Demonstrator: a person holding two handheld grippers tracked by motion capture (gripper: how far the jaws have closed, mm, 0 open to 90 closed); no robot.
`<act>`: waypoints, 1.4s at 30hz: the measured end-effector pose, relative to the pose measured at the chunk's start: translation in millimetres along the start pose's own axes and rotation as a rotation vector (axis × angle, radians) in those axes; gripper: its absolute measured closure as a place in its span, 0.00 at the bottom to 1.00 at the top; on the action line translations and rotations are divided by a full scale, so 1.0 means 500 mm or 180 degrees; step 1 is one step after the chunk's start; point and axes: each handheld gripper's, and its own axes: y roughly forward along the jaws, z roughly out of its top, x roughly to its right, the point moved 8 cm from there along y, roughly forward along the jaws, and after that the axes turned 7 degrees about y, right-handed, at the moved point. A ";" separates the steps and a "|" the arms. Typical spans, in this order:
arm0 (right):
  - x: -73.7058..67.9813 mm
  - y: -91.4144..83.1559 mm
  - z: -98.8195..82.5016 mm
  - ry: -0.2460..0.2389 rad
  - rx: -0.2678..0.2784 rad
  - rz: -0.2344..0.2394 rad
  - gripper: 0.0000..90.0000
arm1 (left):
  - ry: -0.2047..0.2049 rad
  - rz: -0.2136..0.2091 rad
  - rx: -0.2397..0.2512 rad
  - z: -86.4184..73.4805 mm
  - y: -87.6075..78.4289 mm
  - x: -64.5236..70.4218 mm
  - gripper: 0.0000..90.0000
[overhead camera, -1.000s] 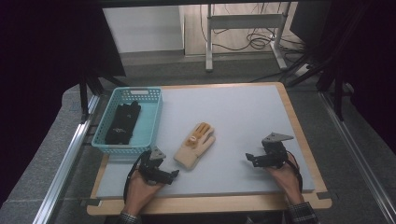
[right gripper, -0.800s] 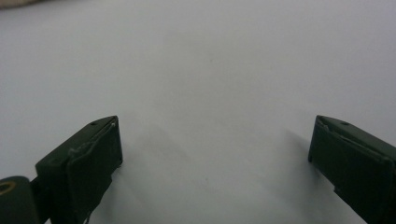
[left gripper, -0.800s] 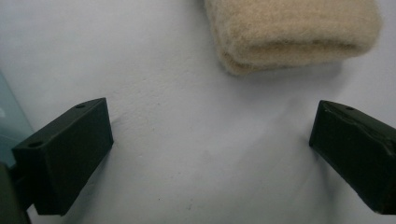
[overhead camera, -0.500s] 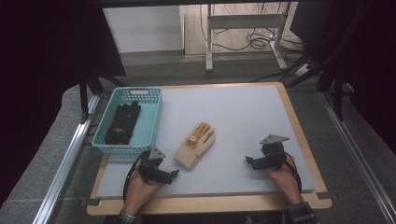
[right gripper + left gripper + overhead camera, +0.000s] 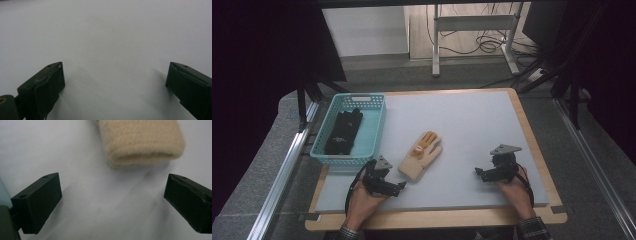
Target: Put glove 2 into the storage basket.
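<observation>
Your left tool (image 5: 401, 184) sits jaws wide apart, nothing between them, low on the worktop (image 5: 472, 125) just short of the beige glove (image 5: 421, 156). In the left gripper view the glove (image 5: 141, 141) is cut off by the top edge; cuff end blurred. Your right tool (image 5: 477, 173) is spread wide too, empty, its jaws having just opened, well apart from the glove. Both your hands rest near the front edge. Dark item in the teal basket (image 5: 374, 127) is hard to make out. No writing readable.
</observation>
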 end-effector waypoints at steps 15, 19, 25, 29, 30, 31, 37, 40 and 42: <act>0.000 0.000 0.000 0.0003 0.0001 0.0001 0.02 | 0.0122 -0.0048 -0.0044 0.143 0.035 0.025 0.02; 0.000 0.000 0.000 0.0004 0.0002 0.0001 0.02 | 0.0082 -0.0033 -0.0165 0.165 0.067 0.015 0.02; 0.000 0.000 0.000 0.0005 0.0002 0.0003 0.02 | 0.0005 -0.0042 -0.0351 0.170 0.114 0.000 0.02; 0.000 0.000 0.000 0.0006 0.0001 0.0004 0.02 | -0.0001 -0.0038 -0.0459 0.166 0.137 -0.001 0.04; 0.000 0.000 0.000 0.0007 0.0001 0.0004 0.02 | 0.0018 -0.0056 -0.0483 0.165 0.141 0.001 0.05; 0.000 0.000 0.000 0.0007 0.0001 0.0004 0.02 | 0.0035 -0.0069 -0.0508 0.164 0.144 0.002 0.07; 0.000 0.000 0.000 0.0006 0.0001 0.0003 0.02 | 0.0090 -0.0060 -0.0548 0.171 0.142 0.011 0.24; 0.000 0.000 0.000 0.0005 0.0002 0.0003 0.02 | 0.0135 -0.0084 -0.0569 0.174 0.136 0.016 0.44; 0.001 0.000 0.000 0.0004 0.0001 0.0003 0.02 | 0.0137 -0.0104 -0.0607 0.177 0.134 0.020 0.52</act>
